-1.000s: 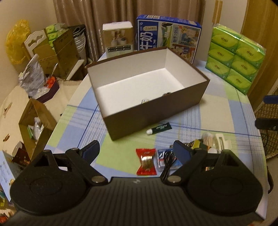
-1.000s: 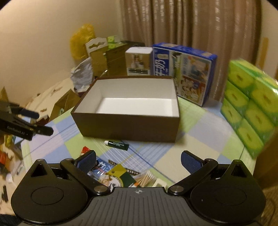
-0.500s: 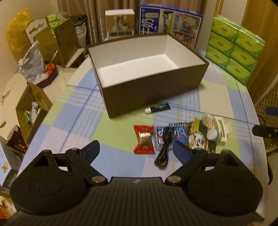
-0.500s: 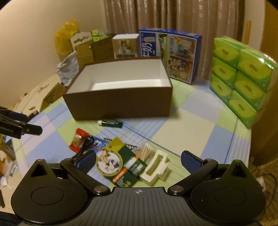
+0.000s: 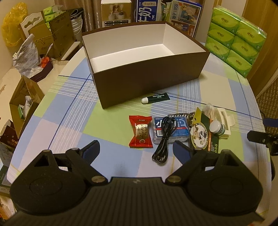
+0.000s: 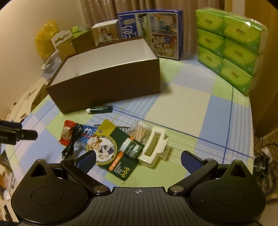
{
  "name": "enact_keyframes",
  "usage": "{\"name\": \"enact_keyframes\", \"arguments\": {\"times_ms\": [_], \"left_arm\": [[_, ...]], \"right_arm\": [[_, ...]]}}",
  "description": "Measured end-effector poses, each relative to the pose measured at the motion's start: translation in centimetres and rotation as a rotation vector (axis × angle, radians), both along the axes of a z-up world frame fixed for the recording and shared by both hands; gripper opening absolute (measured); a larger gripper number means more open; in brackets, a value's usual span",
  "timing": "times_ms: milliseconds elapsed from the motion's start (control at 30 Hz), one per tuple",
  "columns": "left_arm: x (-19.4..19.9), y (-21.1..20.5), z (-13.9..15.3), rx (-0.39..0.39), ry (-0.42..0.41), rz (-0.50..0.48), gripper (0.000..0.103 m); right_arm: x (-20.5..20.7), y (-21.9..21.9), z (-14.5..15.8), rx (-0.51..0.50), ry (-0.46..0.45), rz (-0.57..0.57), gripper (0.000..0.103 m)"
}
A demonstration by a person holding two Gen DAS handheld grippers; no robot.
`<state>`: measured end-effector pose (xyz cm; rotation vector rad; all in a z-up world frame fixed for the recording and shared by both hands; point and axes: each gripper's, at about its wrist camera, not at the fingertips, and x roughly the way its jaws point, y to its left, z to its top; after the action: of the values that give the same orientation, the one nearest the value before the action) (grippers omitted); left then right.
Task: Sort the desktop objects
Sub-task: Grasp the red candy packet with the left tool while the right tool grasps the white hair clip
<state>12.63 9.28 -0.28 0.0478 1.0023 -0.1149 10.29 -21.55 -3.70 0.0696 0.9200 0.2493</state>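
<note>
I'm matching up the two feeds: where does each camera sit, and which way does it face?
Left wrist: on the left tool, above the table's near edge, facing the open brown cardboard box; its own open fingers show, the right tool at the edge.
Right wrist: on the right tool, further right, facing box and white hair claw; the left tool pokes in.
Shared: box, red candy wrapper.

Home room: curtains (image 5: 90, 13), checked tablecloth (image 5: 73, 111), stacked tissue packs (image 6: 231, 45), milk carton box (image 6: 156, 31).

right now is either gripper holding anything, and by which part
Nothing is held. The left gripper and the right gripper are both open above the table, with no item between their fingers.
</note>
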Motion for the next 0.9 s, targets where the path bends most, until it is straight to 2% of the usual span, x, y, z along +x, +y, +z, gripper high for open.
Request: {"name": "enact_keyframes", "arguments": {"times_ms": [200, 233, 267, 433, 533, 700, 900], "left_arm": [[1.0, -0.2, -1.5, 0.011, 0.003, -0.014, 0.088], [1.2, -0.2, -1.8, 0.011, 0.006, -0.016, 0.088], [1.4, -0.2, -2.1, 0.01, 0.009, -0.019, 0.088], [2.7, -0.4, -3.3, 0.017, 0.013, -0.045, 0.087], [3.6, -0.4, -4.1, 0.025, 0.024, -0.055, 0.085], [5.1, -0.4, -5.3, 0.031, 0.043, -0.071, 0.084], [6.3, -0.4, -6.3, 0.035, 0.061, -0.084, 0.084]], "right_arm": [[0.5, -0.6, -1.7, -0.023, 0.012, -0.064, 0.101], [0.7, -0.7, -2.0, -0.028, 0.012, -0.074, 0.098], [0.8, -0.8, -2.2, -0.035, 0.009, -0.084, 0.094], [1.7, -1.3, -3.5, -0.055, 0.019, -0.132, 0.059], [2.3, -1.6, -4.1, -0.047, 0.029, -0.157, 0.043], [3.4, -1.5, -4.9, -0.034, 0.042, -0.182, 0.034], [5.1, -0.9, -6.1, -0.034, 0.073, -0.214, 0.03]]}}
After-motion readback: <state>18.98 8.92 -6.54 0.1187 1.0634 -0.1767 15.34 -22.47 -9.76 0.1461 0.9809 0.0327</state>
